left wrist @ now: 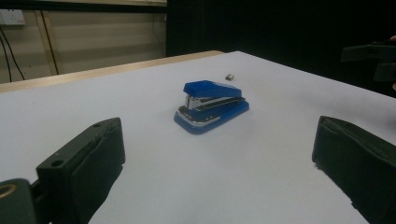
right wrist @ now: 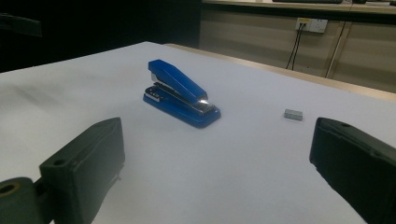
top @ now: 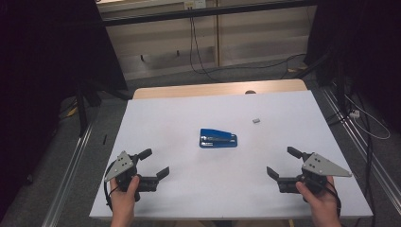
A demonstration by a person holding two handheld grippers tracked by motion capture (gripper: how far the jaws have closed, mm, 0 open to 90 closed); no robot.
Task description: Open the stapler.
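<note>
I hold my left gripper and my right gripper low over the near corners of the white table, both with jaws spread wide and nothing between them. The blue stapler lies closed mid-table, between them and well apart from each. I can read no brand or lettering on it. A small grey block of staples sits beyond it, toward my right.

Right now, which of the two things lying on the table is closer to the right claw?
The small grey block: it lies right of the blue stapler, on the right claw's side, though neither is touched.
</note>
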